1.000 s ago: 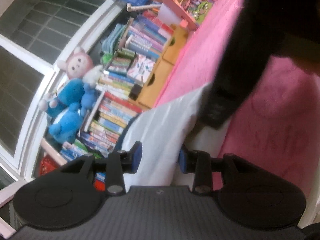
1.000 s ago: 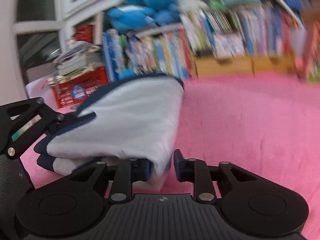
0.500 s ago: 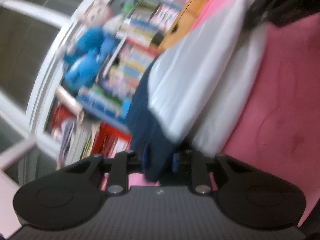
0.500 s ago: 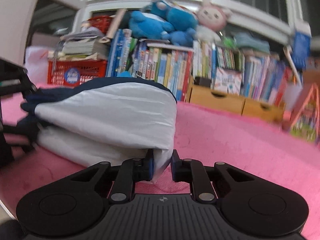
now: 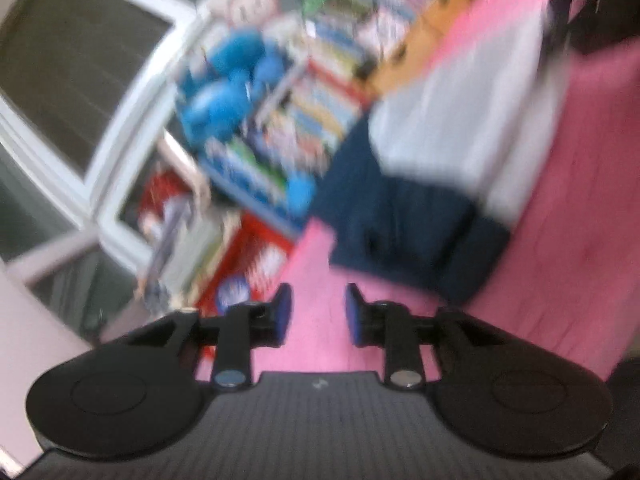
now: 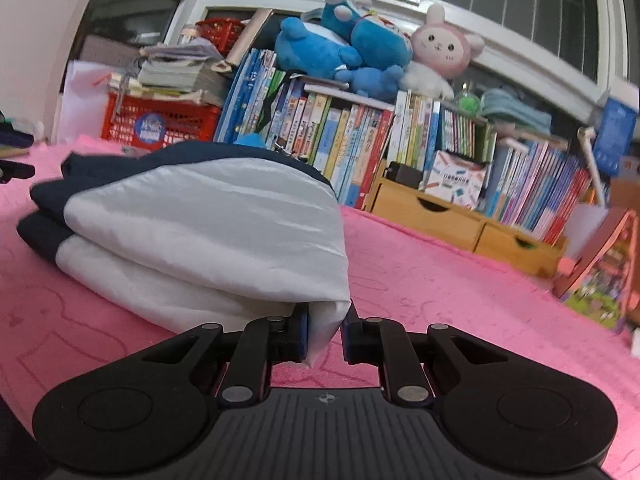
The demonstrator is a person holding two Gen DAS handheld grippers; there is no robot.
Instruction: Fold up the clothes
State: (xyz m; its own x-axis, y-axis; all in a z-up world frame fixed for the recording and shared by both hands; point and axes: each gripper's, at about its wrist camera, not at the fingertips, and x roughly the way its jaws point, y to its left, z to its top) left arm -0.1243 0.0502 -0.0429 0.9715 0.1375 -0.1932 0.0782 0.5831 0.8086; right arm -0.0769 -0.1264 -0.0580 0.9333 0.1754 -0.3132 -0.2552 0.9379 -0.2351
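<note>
The folded garment (image 6: 208, 232), white with navy edges, lies on the pink blanket (image 6: 440, 280). My right gripper (image 6: 324, 330) is shut on its near white corner, with the fabric pinched between both pads. The left wrist view is blurred. In it the garment (image 5: 452, 120) lies ahead with its navy end (image 5: 400, 224) nearest. My left gripper (image 5: 316, 312) hovers just short of that end over bare blanket (image 5: 560, 248). Its jaws are opening and nothing is between them.
A row of books (image 6: 360, 140) lines the far edge of the blanket, with blue and pink plush toys (image 6: 360, 48) on top. A red basket (image 6: 160, 120) under stacked papers stands at the left. Wooden drawers (image 6: 460, 220) and a toy box (image 6: 600, 276) are at the right.
My left gripper has let go of the garment's navy end and drawn back from it. My right gripper has rolled level and stays closed on the white corner.
</note>
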